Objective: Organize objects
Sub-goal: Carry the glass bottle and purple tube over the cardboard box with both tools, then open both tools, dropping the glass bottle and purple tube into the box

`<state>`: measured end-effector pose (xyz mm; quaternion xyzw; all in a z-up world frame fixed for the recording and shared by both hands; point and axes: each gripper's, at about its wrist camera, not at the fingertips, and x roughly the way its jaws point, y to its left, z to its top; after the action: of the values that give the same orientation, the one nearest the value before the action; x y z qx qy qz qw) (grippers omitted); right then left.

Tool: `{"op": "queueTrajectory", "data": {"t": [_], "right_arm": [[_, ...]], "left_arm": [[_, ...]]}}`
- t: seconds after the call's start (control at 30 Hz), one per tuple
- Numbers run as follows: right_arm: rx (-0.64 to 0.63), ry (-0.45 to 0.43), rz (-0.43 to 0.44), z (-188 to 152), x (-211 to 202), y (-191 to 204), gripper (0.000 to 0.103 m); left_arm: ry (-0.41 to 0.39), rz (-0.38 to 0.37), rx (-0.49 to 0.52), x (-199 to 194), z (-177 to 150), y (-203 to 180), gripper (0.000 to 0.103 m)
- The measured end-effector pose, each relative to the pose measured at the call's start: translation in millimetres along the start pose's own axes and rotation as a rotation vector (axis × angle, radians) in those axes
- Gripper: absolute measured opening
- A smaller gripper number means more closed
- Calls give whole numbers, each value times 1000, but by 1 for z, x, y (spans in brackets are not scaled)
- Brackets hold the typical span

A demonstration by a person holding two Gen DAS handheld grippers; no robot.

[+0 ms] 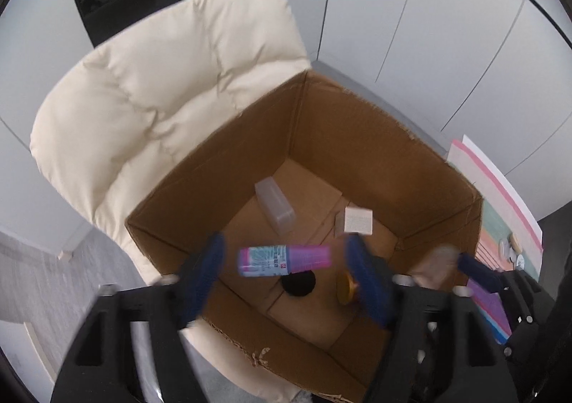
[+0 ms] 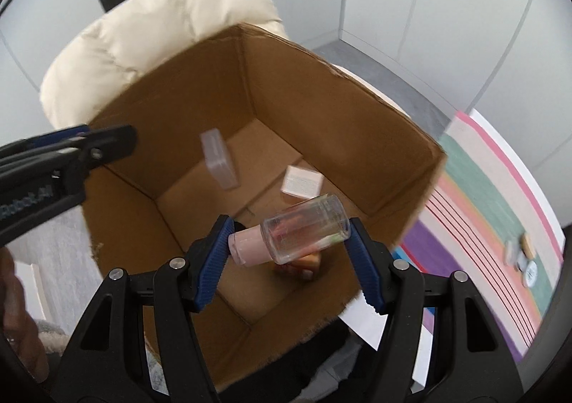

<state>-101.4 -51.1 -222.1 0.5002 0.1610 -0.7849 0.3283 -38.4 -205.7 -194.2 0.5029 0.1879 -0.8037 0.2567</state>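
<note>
An open cardboard box (image 1: 221,170) stands on a cream padded chair (image 1: 161,81). My left gripper (image 1: 285,242) is over the box with its jaws wide apart. A pink and blue tube (image 1: 284,260) lies crosswise between them, with a gap at each end. My right gripper (image 2: 289,224) is also over the box (image 2: 321,109). A clear bottle with a pink cap (image 2: 307,227) hangs tilted between its blue pads, which stand just off its ends. On the box floor lie a clear plastic case (image 1: 274,206), a small white carton (image 1: 358,220), a black round item (image 1: 298,283) and a yellow one (image 1: 346,290).
A striped, many-coloured mat (image 2: 482,206) lies to the right of the box, with a few small round items (image 2: 529,270) on it. Pale wall panels stand behind the chair. The left gripper's fingers (image 2: 107,142) reach in from the left in the right wrist view.
</note>
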Motion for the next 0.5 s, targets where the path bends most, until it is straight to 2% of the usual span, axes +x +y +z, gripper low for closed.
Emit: {"op": "queueTrajectory", "data": {"t": [0.03, 0.1, 0.2, 0.5], "right_arm": [[-6, -2, 5, 1, 0, 2, 93], [-20, -22, -9, 1, -1, 7, 100], [-45, -47, -34, 1, -5, 13, 100], [-29, -31, -35, 0, -6, 13, 100]], "left_arm": [[11, 1, -6, 2, 0, 1, 99], [8, 5, -9, 2, 0, 3, 100], [-2, 7, -13, -2, 0, 5, 100], [-26, 5, -38, -12, 0, 13, 100]]}}
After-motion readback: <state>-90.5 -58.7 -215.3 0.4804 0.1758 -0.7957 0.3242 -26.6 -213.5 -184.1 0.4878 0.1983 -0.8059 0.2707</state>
